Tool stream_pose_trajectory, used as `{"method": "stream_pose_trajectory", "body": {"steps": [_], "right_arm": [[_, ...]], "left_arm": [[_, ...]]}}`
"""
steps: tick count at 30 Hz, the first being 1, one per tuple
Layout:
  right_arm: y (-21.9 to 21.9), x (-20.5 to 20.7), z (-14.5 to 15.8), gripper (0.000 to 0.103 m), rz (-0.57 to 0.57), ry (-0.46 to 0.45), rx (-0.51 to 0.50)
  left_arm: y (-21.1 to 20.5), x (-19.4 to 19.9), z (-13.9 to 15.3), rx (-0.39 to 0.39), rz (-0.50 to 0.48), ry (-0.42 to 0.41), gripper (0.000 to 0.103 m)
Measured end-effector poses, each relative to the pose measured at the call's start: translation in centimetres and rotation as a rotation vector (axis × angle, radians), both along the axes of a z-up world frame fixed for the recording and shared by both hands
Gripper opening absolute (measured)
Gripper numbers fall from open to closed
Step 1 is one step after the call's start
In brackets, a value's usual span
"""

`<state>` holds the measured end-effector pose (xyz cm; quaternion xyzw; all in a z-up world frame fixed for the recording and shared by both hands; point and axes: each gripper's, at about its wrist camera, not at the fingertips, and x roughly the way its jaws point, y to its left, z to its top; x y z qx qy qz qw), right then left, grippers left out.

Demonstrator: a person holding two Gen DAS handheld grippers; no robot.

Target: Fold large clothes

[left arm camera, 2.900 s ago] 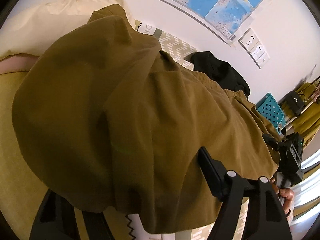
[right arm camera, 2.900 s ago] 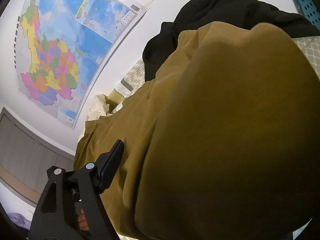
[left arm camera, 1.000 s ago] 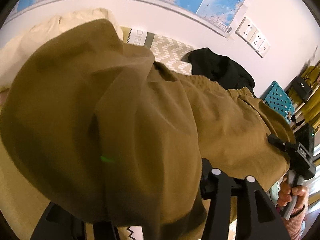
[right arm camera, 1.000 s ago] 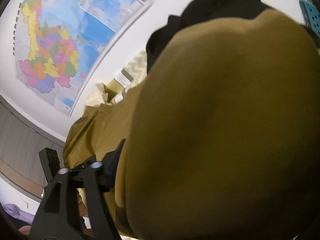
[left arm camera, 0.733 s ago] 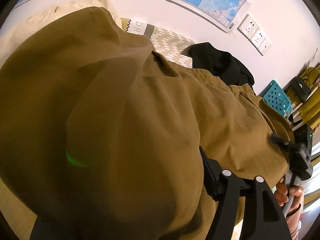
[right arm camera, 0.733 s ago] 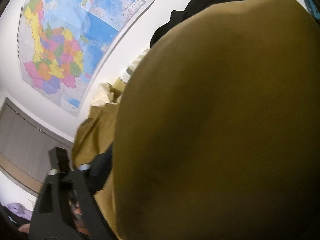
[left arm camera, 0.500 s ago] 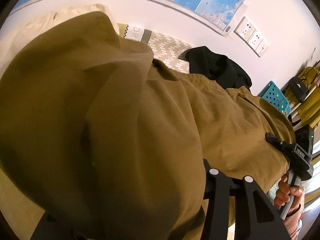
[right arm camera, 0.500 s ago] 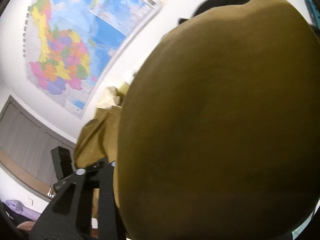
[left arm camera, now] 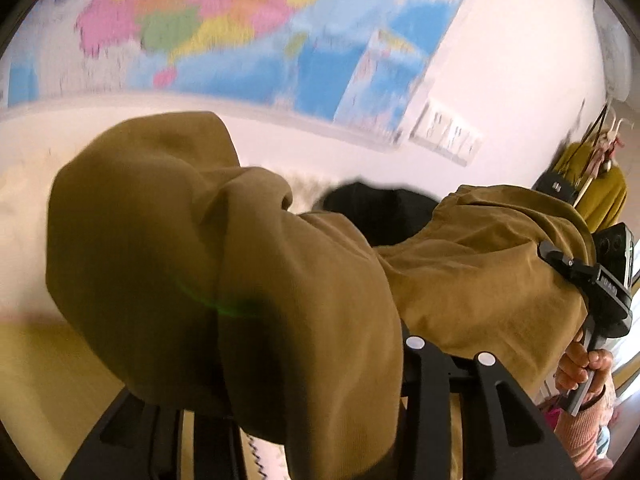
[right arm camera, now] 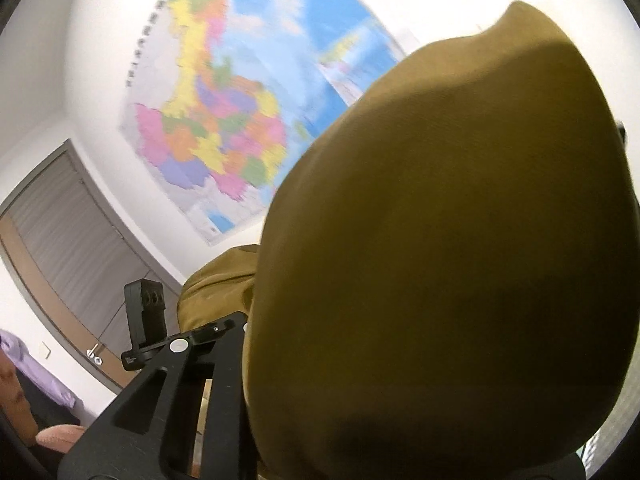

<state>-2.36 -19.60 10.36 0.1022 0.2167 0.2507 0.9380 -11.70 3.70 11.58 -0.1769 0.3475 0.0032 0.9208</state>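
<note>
Left wrist view: olive-brown garment (left arm camera: 248, 280) bunched over left gripper (left arm camera: 316, 420), stretched to right gripper (left arm camera: 576, 276). Both jaws closing on cloth (fingertips hidden). Risk: thick folds slipping out, garment dropping mid-lift.

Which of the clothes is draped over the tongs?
The brown garment. It hangs over the left tongs; the black garment lies behind, and a yellow garment hangs at the far right.

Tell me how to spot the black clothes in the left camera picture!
Find the big colourful map on the white wall, then look down below it. A dark heap, the black clothes, peeks out behind the sagging mustard-brown garment. It is the only black fabric there.
</note>
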Motion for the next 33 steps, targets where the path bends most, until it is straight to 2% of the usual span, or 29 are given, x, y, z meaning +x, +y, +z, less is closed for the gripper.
{"method": "stream_pose_trajectory", "body": {"steps": [5,8,9,11,15,19,22,24,26,31,33], "right_arm": [[4.2,2.7,4.2,0.024,0.07,-0.09,-0.025],[8.1,6.2,5.9,0.024,0.131,-0.136,-0.024],[9.5,7.7,6.3,0.024,0.153,-0.139,-0.012],[14.0,14.9,6.9,0.024,0.181,-0.139,0.001],[21.2,22.6,6.9,0.024,0.259,-0.141,-0.003],[28.6,27.9,4.1,0.024,0.313,-0.123,-0.019],[33.1,31.6,2.0,0.024,0.347,-0.105,-0.042],[36.3,34.1,-0.5,0.024,0.375,-0.076,-0.058],[38.7,35.7,-3.7,0.024,0.389,-0.032,-0.081],[41.1,40.9,-14.0,0.025,0.383,0.172,-0.156],[40.7,42.1,-16.3,0.033,0.376,0.222,-0.156]], "left_arm": [[3.1,-0.4,6.0,0.078,0.06,-0.113,0.037],[5.9,-0.8,9.1,0.148,0.126,-0.166,0.037],[7.1,-0.9,9.9,0.161,0.163,-0.177,0.037],[9.5,-1.0,11.1,0.197,0.214,-0.197,0.037],[15.9,-1.0,12.6,0.231,0.356,-0.196,0.037],[23.4,-1.4,12.5,0.25,0.473,-0.171,0.037],[29.3,-2.0,11.8,0.243,0.563,-0.141,0.037],[32.0,-2.1,10.6,0.274,0.617,-0.121,0.037],[34.8,-2.8,8.4,0.24,0.66,-0.102,0.037],[40.4,-4.0,-2.3,0.198,0.739,0.088,0.037],[40.9,-4.7,-4.7,0.168,0.739,0.103,0.039]]}}
